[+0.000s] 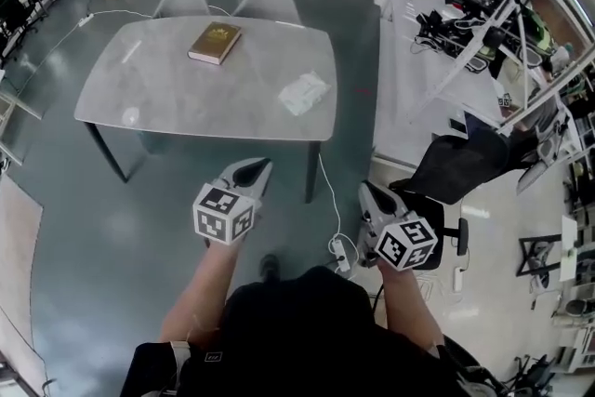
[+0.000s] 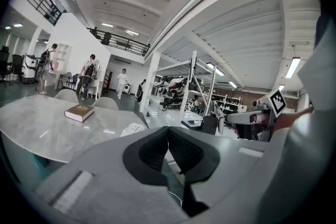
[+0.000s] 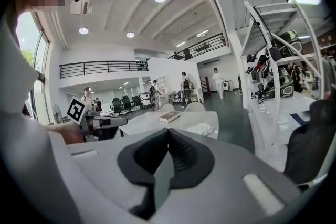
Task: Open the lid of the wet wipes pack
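Head view, looking steeply down: a person stands on a grey floor, well short of a grey table (image 1: 186,98), w/ a hand-held gripper in each hand. The left hand-held gripper (image 1: 255,165) and the right hand-held gripper (image 1: 368,191) both point toward the table but hang over the floor, well apart from anything on it. Each one's own view shows its dark jaws pressed together at the tips w/ nothing btwn them: both closed & empty.

The wet wipes pack (image 1: 304,92), white & flat, lies nr the table's right edge, closer to the near-right corner than the far one. Its lid is too small to make out, so open or closed can't be told. It's prob. closed, since neither gripper is nr it. A brown book (image 1: 215,43) lies by the far edge, approx. midway along. Two grey chairs (image 1: 181,2) stand behind the far edge.

Task progress: seemingly nothing done yet. Left to do: reach the table, steady the pack, catch the lid & lift it.
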A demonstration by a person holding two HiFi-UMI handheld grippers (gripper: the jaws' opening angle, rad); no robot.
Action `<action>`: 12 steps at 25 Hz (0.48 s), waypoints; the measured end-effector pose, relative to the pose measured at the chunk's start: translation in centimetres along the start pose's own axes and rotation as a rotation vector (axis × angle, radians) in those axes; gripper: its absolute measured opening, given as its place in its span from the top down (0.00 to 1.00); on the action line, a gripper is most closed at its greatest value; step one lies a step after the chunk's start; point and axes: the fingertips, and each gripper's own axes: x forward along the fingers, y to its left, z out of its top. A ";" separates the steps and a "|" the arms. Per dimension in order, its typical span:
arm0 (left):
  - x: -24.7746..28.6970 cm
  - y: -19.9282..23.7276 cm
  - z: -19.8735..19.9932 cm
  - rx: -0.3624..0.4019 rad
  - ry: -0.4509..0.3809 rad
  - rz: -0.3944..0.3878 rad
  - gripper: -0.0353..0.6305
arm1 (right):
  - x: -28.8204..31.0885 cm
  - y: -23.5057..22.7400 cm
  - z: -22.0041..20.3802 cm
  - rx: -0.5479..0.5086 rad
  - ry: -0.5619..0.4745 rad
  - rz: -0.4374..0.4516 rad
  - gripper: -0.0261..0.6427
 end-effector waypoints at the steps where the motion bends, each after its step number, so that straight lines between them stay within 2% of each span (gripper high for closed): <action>1: 0.2 0.4 0.0 -0.010 0.001 0.001 0.93 | 0.5 0.0 0.1 0.002 0.002 0.003 0.96; 7: 2.2 2.6 0.0 -0.012 0.022 0.013 0.93 | 3.6 -1.9 0.1 0.031 0.005 0.010 0.96; 12: 5.8 4.0 0.6 -0.011 0.042 0.025 0.93 | 7.7 -4.8 0.4 0.065 0.009 0.039 0.96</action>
